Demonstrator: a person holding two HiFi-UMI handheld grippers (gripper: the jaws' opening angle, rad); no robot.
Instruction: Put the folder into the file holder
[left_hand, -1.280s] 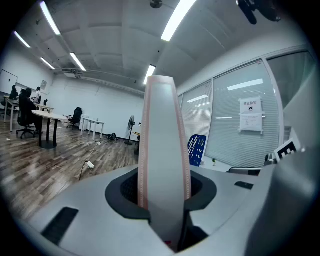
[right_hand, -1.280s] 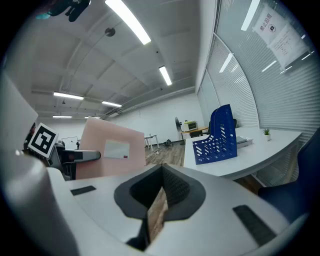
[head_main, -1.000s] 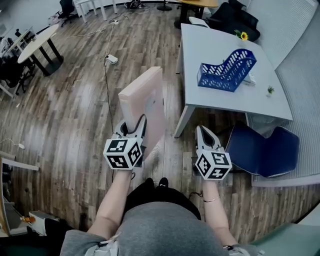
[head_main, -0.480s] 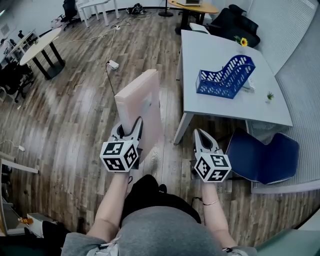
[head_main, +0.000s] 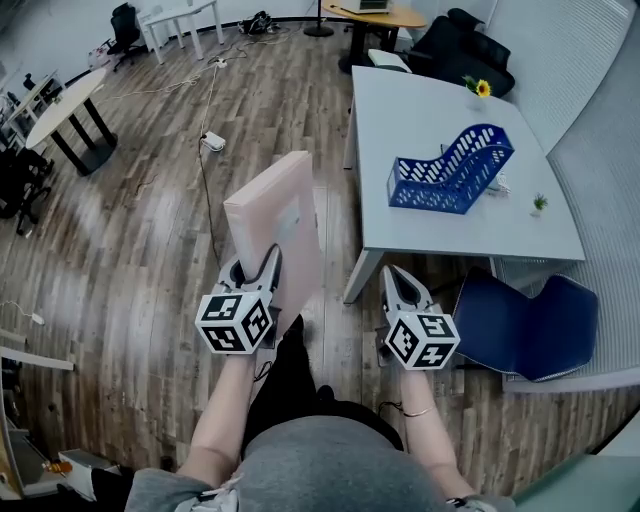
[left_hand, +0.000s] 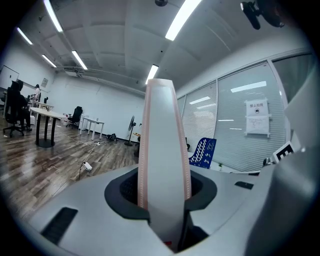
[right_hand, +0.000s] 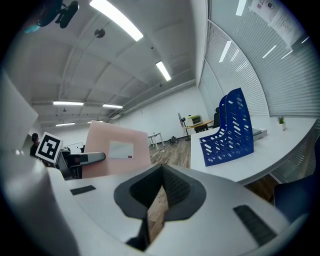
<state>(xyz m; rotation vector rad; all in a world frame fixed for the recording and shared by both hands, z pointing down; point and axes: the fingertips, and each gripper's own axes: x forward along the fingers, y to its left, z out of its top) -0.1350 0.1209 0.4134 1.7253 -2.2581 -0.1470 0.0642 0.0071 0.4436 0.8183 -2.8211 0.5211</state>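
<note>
A pink folder (head_main: 275, 225) stands upright on its edge in front of me, with my left gripper (head_main: 255, 268) shut on its lower edge. In the left gripper view the folder's spine (left_hand: 162, 165) rises straight up between the jaws. The blue perforated file holder (head_main: 450, 160) stands on the white table (head_main: 420, 95) ahead and to the right, and it also shows in the left gripper view (left_hand: 201, 151) and the right gripper view (right_hand: 230, 127). My right gripper (head_main: 398, 280) hangs near the table's front left corner, shut, with nothing in it. From it, the folder (right_hand: 117, 147) appears to the left.
A blue chair (head_main: 530, 315) stands at the table's near right corner. A sunflower (head_main: 483, 88) and a small plant (head_main: 540, 203) sit on the table. A cable with a power strip (head_main: 211, 141) crosses the wood floor. A round table (head_main: 65, 100) is far left.
The person has stepped a little forward and the view has shifted. Both grippers sit slightly lower and further left in the head view. The folder stays in the left gripper.
</note>
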